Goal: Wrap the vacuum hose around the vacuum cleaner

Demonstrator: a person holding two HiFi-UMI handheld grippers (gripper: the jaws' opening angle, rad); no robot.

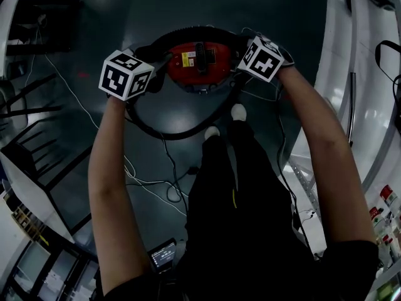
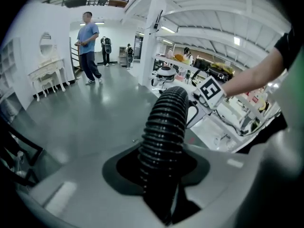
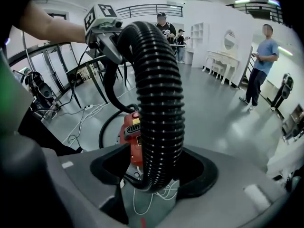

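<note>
Left gripper (image 2: pixel 162 182) clamps the ribbed black hose (image 2: pixel 164 127); right gripper (image 3: pixel 153 175) jaws stand wide, hose loose between. Hose rings the red hard-shelled vacuum cleaner (image 1: pixel 199 61) at 12 o'clock. Smooth grey floor (image 1: pixel 156 14) open beyond.

Nothing here can be read as a word or number; the red vacuum cleaner (image 1: pixel 199 68) bears a yellow label (image 1: pixel 188 59) whose dark print is too small to make out; the left cube (image 1: pixel 125 74) and right cube (image 1: pixel 263 58) show only black-and-white square patterns; a small lit screen (image 1: pixel 164 254) is illegible.
</note>
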